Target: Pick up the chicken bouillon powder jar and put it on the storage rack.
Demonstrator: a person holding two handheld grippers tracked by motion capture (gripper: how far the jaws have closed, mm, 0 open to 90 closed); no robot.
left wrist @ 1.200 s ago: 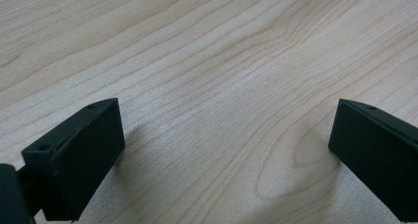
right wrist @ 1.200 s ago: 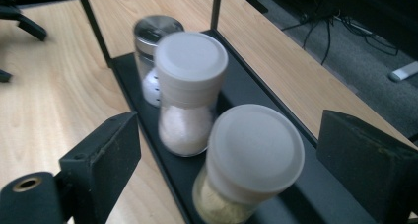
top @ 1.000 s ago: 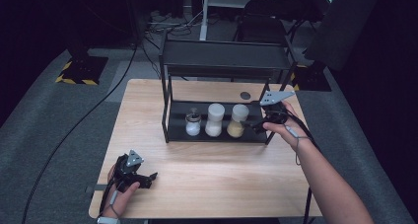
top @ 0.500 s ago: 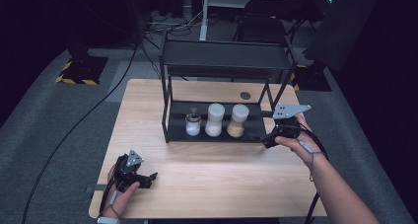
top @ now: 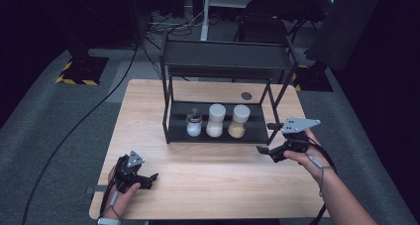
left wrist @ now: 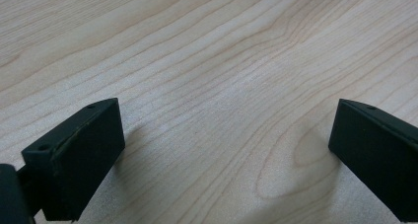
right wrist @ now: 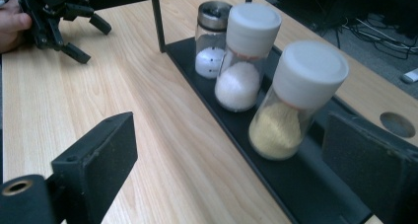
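jars: 3 in a row on the rack's lower shelf – 1 yellow-powder jar (top: 239,122), 1 white-powder jar (top: 215,121), 1 small metal-capped shaker (top: 193,124) | racks: 1 black two-tier rack (top: 225,61) | tools: 2 – left tool (top: 151,178), right tool (top: 263,138) | tabletops: 1 wooden tabletop (top: 218,175) | tabletop holes: 1 cable hole (top: 246,95)

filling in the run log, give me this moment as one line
right hand-held gripper: open, empty, beside rack | jar of yellow grains: nearest it, on lower shelf | left hand-held gripper: open, on table
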